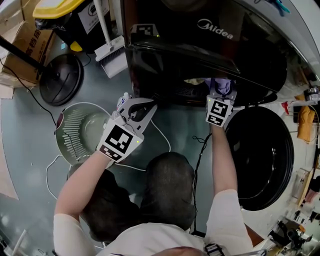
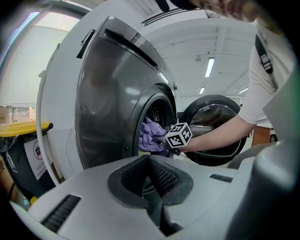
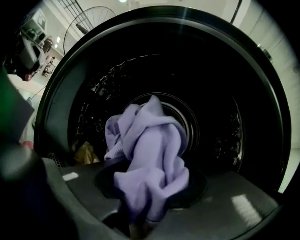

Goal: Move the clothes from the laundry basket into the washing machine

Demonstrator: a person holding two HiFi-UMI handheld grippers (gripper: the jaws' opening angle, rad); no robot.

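My right gripper (image 1: 220, 89) reaches into the mouth of the dark front-loading washing machine (image 1: 200, 45) and is shut on a lilac garment (image 1: 221, 82). In the right gripper view that lilac garment (image 3: 149, 154) bunches up out of the jaws, in front of the dark drum (image 3: 220, 126). A yellowish item (image 3: 86, 153) lies low in the drum at left. My left gripper (image 1: 150, 106) hovers left of the opening, shut and empty, its pads (image 2: 159, 176) meeting. The round pale laundry basket (image 1: 65, 145) sits on the floor at left and looks empty.
The machine's round black door (image 1: 260, 160) hangs open at right, also seen as the door (image 2: 215, 122) in the left gripper view. A black fan base (image 1: 62, 77), yellow-lidded bin (image 1: 55, 7), white brush (image 1: 112, 50) and cardboard box (image 1: 25, 50) stand at left. A white cable (image 1: 162, 137) crosses the floor.
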